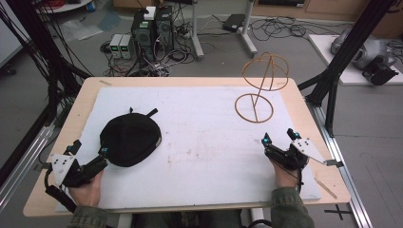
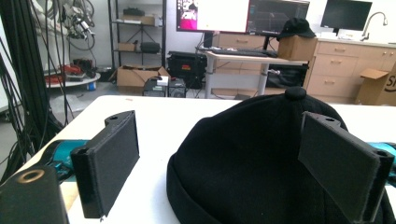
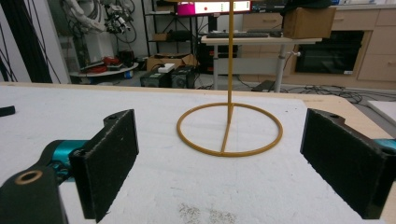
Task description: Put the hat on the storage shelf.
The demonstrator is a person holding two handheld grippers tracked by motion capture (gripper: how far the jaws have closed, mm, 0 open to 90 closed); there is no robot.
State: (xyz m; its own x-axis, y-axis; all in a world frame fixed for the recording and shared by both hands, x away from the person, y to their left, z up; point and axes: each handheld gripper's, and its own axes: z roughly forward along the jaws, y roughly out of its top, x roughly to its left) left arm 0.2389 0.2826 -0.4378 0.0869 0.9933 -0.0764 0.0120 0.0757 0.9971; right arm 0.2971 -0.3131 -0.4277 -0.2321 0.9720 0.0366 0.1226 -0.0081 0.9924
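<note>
A black cap [image 1: 129, 138] lies on the white mat at the left, crown up, with a button on top [image 2: 295, 93]. My left gripper [image 1: 89, 149] is open just in front of it; in the left gripper view the cap [image 2: 252, 158] sits between and slightly beyond the jaws, overlapping the right jaw. A tan wire hat stand [image 1: 259, 88] with a ring base [image 3: 229, 129] stands at the back right. My right gripper [image 1: 281, 137] is open and empty, aimed at the ring base from a short distance.
A white foam mat [image 1: 204, 142] covers most of the wooden table [image 1: 294, 90]. Black frame posts [image 1: 332, 71] rise at the table's right and left sides. Computers and cables sit on the floor beyond the far edge.
</note>
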